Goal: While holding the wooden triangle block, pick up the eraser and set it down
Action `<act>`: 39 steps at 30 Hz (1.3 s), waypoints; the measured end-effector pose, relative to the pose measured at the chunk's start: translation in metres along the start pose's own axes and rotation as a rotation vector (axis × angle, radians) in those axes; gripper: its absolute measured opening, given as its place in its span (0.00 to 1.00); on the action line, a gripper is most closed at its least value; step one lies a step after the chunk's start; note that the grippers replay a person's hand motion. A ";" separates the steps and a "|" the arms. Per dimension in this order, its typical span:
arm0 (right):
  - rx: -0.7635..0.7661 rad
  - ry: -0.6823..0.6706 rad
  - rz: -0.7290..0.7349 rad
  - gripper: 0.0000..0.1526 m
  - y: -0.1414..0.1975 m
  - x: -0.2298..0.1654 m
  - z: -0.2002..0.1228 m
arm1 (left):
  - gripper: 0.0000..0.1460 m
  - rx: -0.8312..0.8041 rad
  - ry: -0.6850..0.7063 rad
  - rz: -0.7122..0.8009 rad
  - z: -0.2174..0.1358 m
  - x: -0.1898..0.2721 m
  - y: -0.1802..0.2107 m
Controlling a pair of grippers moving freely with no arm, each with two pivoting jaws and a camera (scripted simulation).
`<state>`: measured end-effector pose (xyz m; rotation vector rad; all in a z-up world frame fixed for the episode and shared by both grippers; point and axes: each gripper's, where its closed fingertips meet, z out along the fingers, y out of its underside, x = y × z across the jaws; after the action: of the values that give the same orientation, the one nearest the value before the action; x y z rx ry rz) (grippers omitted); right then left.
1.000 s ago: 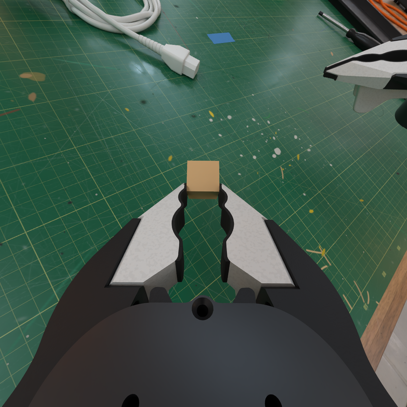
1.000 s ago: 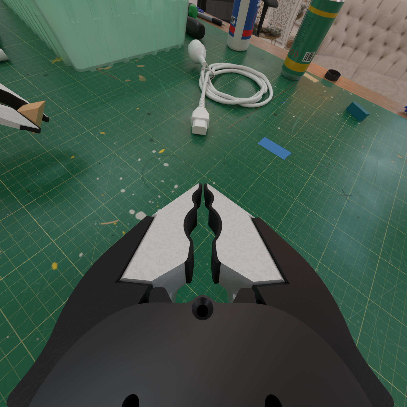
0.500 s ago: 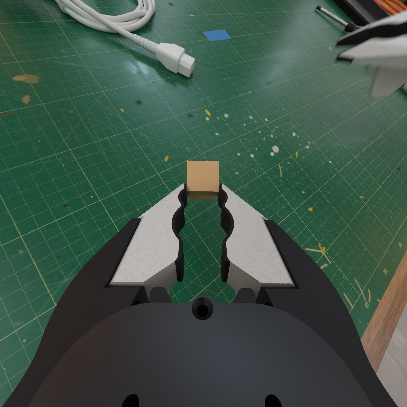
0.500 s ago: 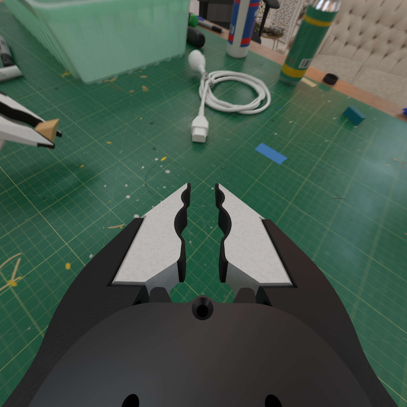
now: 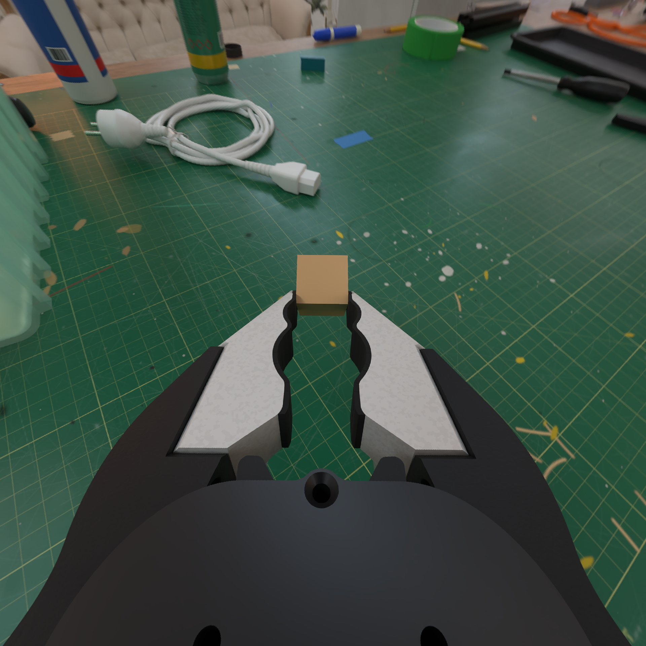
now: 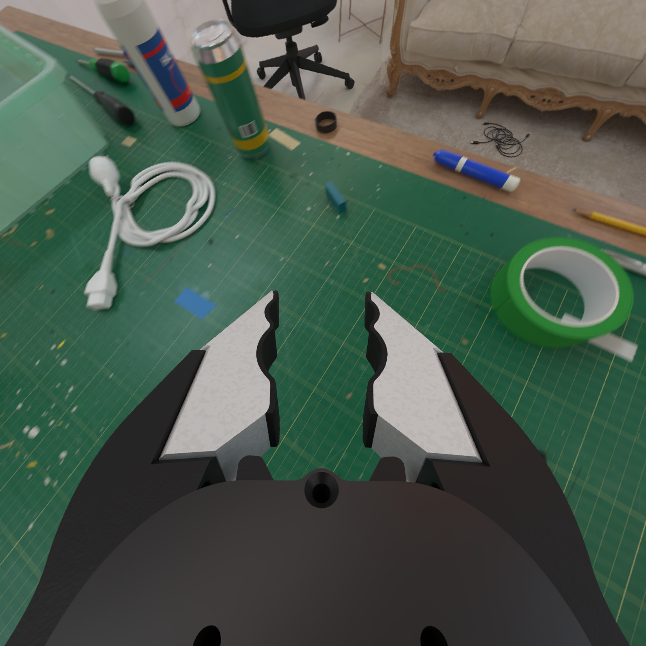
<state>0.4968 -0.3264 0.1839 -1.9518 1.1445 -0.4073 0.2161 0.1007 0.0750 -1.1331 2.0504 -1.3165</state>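
My left gripper [image 5: 321, 297] is shut on the tan wooden triangle block [image 5: 321, 281] and holds it above the green cutting mat [image 5: 454, 181]. The eraser [image 5: 312, 64] is a small teal block lying far ahead on the mat near its back edge; it also shows in the right wrist view [image 6: 335, 196]. My right gripper [image 6: 321, 297] is open and empty above the mat [image 6: 314, 244], with the eraser well ahead of its fingertips and slightly to the right. The right gripper is out of the left wrist view.
A coiled white power cable [image 6: 153, 209] lies left of the eraser. A green can [image 6: 232, 91] and a white bottle [image 6: 157, 66] stand at the back. A green tape roll [image 6: 562, 293] sits at the right. A marker [image 6: 475, 170] and a pencil [image 6: 611, 222] lie on the wooden edge. A translucent green bin [image 6: 35, 129] is at the left.
My right gripper has opened from nearly shut, risen and turned right toward the back edge. My left gripper has tilted up, still holding the block; the right gripper has left its view.
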 end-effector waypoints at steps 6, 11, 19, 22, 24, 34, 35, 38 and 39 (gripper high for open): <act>-0.193 0.038 -0.130 0.39 -0.047 0.045 0.099 | 0.19 0.063 0.013 -0.066 -0.004 -0.008 -0.009; -0.469 -0.103 -0.284 0.36 -0.043 0.027 0.181 | 0.19 0.070 0.021 -0.028 -0.005 -0.005 -0.011; -0.616 -0.209 -0.444 0.27 -0.034 0.000 0.250 | 0.19 0.051 0.071 -0.033 -0.003 0.001 -0.008; -0.628 -0.205 -0.442 0.25 -0.026 0.003 0.264 | 0.19 0.043 0.077 -0.038 -0.002 0.004 -0.008; -0.614 -0.231 -0.429 0.24 -0.022 0.000 0.270 | 0.19 0.044 0.087 -0.039 -0.002 0.006 -0.008; -0.643 -0.170 -0.505 0.19 -0.011 0.017 0.280 | 0.19 0.046 0.106 -0.083 -0.004 0.006 -0.006; -0.636 -0.179 -0.490 0.18 -0.009 0.018 0.282 | 0.19 0.046 0.104 -0.081 -0.003 0.006 -0.005; -0.655 -0.209 -0.448 0.17 -0.003 0.018 0.286 | 0.19 0.041 0.105 -0.077 -0.003 0.007 -0.004; -0.655 -0.210 -0.451 0.14 -0.003 0.019 0.287 | 0.19 0.038 0.107 -0.078 -0.003 0.007 -0.003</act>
<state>0.6869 -0.2015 0.0078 -2.7645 0.7402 -0.0410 0.2114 0.0960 0.0794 -1.1598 2.0656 -1.4771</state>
